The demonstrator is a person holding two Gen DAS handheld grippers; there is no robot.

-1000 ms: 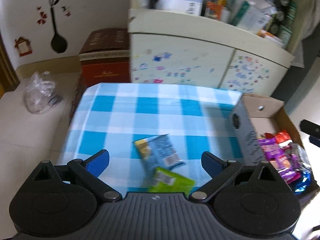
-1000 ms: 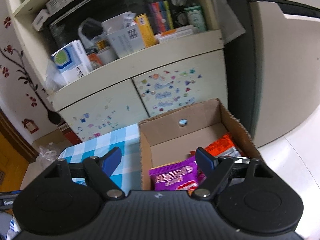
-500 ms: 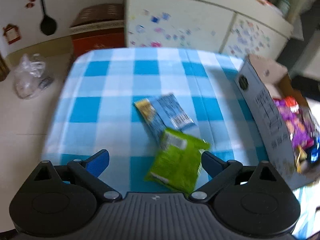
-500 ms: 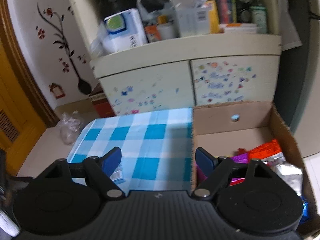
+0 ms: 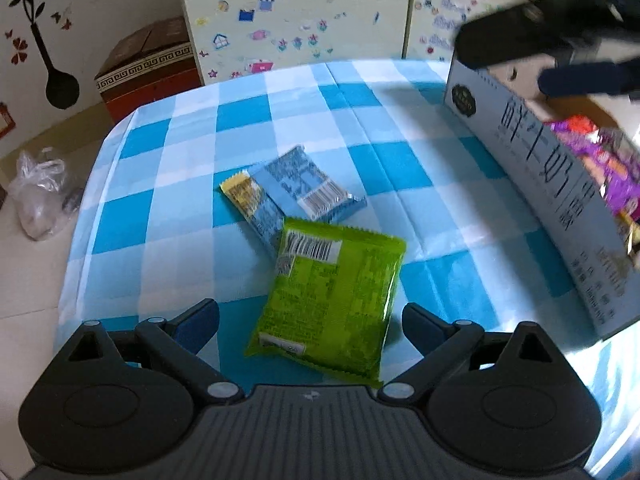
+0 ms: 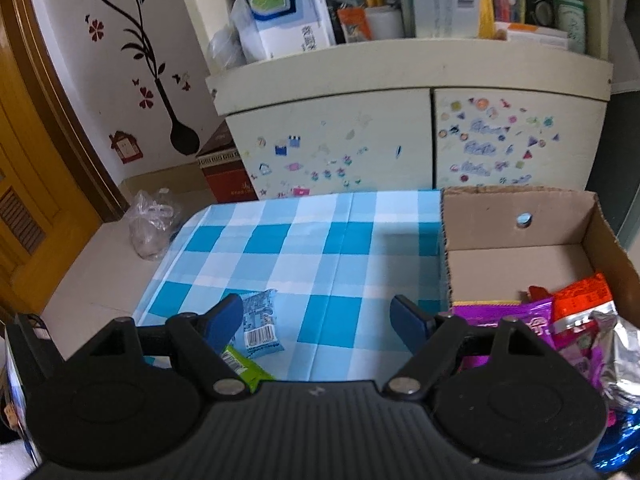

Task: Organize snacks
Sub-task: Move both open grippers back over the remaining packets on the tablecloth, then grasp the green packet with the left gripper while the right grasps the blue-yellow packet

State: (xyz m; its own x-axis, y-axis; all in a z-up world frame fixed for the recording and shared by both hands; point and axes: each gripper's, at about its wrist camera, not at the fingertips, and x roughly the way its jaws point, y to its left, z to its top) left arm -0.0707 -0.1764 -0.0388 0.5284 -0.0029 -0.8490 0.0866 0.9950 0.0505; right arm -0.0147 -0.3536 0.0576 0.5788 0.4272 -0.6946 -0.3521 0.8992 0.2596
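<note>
Now the green snack packet [image 5: 332, 300] is lying on the checked tablecloth [image 5: 280, 128], filling the gap between the spread, empty fingers of the left gripper [image 5: 310, 320], which is sitting much closer over it than a second ago. Overlapping its top edge, a blue packet [image 5: 296, 188] is resting. Meanwhile the right gripper [image 6: 318, 322], also spread and empty, is swinging leftward off the cardboard box [image 6: 520, 256] of snacks toward the cloth.

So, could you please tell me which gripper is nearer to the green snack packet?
Left. The left gripper is open with the green snack packet between its fingers; the right gripper is open farther off, beside the cardboard box.
</note>
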